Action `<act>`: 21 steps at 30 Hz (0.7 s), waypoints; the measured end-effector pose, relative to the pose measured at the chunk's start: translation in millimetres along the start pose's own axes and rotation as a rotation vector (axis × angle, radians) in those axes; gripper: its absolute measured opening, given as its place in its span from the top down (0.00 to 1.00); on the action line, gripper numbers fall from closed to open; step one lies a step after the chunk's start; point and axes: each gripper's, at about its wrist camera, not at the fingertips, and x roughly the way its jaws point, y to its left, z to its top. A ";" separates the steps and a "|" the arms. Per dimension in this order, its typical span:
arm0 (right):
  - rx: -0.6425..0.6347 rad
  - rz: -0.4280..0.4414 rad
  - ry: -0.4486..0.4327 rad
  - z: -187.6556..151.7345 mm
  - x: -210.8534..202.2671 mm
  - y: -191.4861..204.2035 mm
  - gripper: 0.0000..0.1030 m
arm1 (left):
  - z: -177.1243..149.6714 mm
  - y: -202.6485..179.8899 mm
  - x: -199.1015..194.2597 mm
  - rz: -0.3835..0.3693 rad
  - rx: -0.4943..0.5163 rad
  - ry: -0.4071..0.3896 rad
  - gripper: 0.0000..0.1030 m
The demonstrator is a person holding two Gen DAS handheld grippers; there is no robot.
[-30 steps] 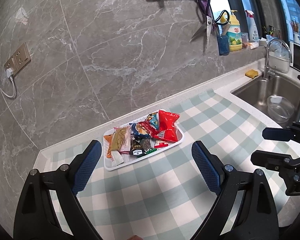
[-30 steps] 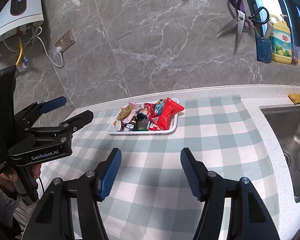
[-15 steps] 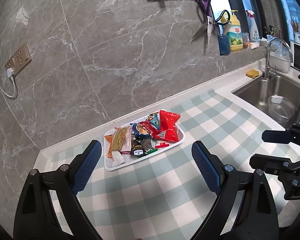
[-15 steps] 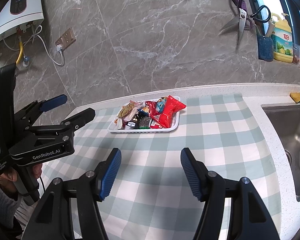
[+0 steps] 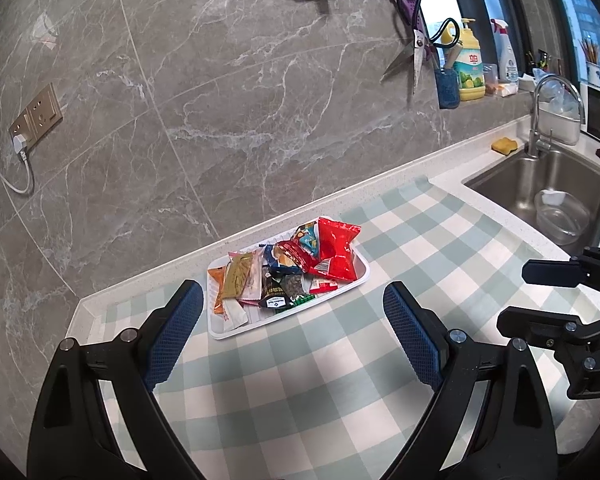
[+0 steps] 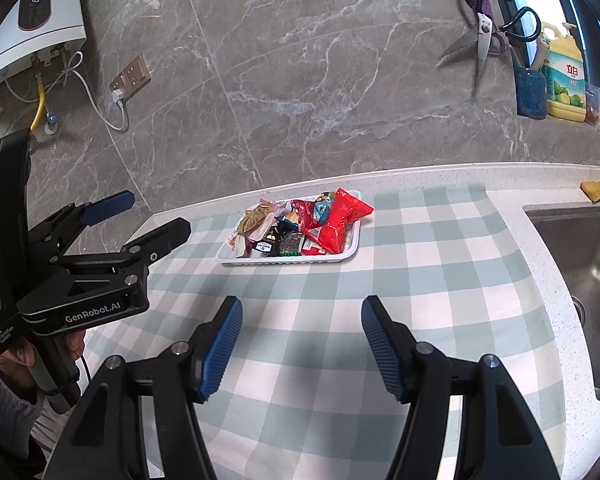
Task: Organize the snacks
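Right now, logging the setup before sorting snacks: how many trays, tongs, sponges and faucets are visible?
Tray: 1
Tongs: 2, left tongs and right tongs
Sponge: 1
Faucet: 1
Total: 5

One white tray (image 5: 228,332), one red packet (image 5: 338,248), two scissors (image 5: 414,46).

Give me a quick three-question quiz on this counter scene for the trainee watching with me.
1. True or false: the left claw is shut on a snack.
2. Where do the snacks lie? A) in the sink B) in the white tray C) loose on the checked cloth
3. Fill in: the big packet at the tray's sink-side end is ____.

Key: 1. False; both it and the right claw are open and empty. 2. B. 3. Red.
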 end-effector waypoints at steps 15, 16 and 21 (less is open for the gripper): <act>0.018 0.008 0.006 -4.5 1.0 2.2 0.37 | -6.0 -0.1 -5.2 -0.013 -0.011 -0.004 0.11; 0.015 0.007 0.006 -5.6 0.8 4.2 0.37 | -7.3 -2.0 -6.0 -0.006 -0.001 -0.009 0.11; 0.023 0.008 0.005 -5.9 -1.5 6.5 0.37 | -10.5 -3.8 -8.9 -0.009 0.006 0.002 0.11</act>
